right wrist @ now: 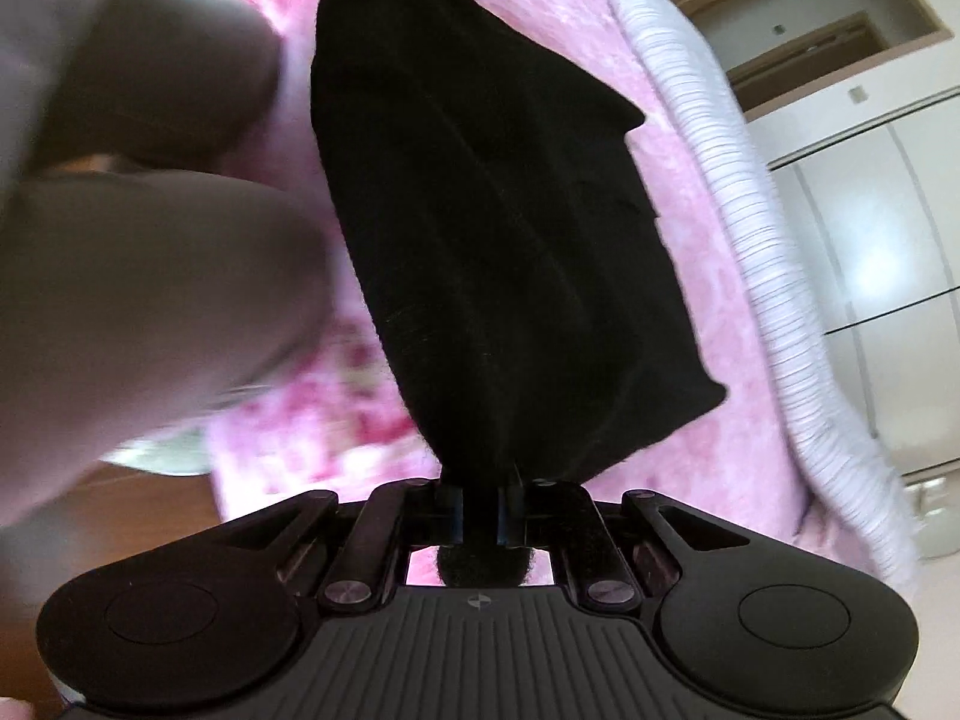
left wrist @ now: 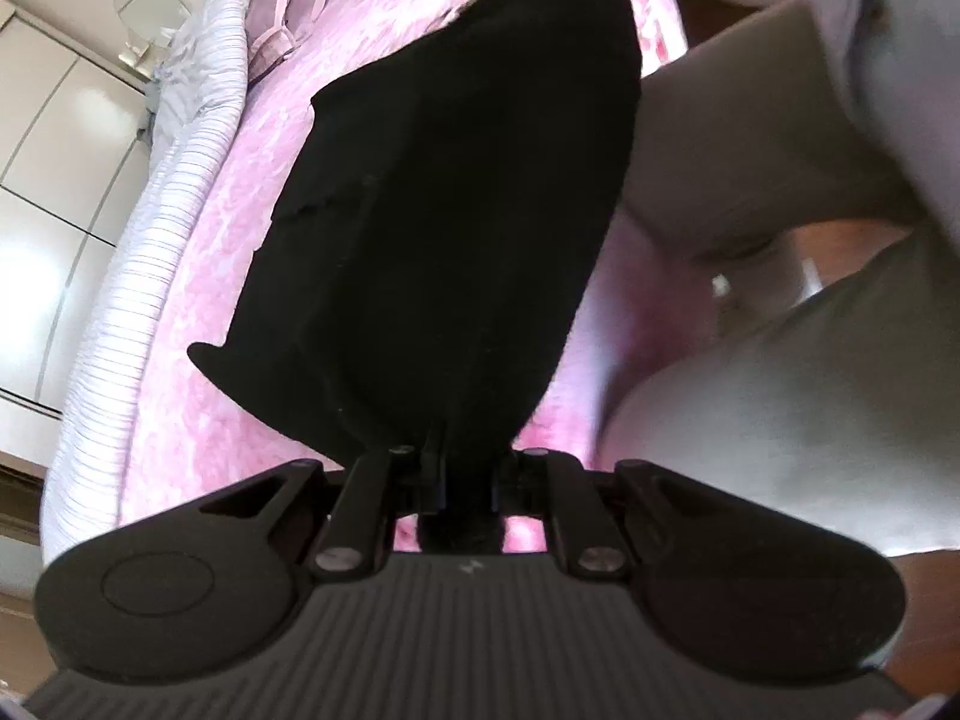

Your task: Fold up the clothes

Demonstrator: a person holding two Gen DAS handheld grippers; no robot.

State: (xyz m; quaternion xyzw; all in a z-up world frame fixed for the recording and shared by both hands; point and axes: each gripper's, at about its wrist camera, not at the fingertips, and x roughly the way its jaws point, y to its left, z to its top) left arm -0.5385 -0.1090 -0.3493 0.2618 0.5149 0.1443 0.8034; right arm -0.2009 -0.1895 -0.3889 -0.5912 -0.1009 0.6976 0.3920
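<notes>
A black garment (left wrist: 444, 228) stretches away from my left gripper (left wrist: 462, 468), whose jaws are shut on its near edge. In the right wrist view the same black garment (right wrist: 498, 252) runs up from my right gripper (right wrist: 480, 510), which is shut on another part of that edge, with a tuft of cloth poking out behind the pads. The cloth hangs lifted above a pink bedspread (left wrist: 198, 276), and its far end still lies on the bed. A short sleeve sticks out on the outer side in each view.
The pink bedspread (right wrist: 720, 312) has a white striped border (left wrist: 138, 276). The person's legs in grey trousers (left wrist: 768, 168) stand close beside the garment (right wrist: 150, 276). White wardrobe doors (right wrist: 870, 228) and a pillow (left wrist: 282, 18) lie beyond the bed.
</notes>
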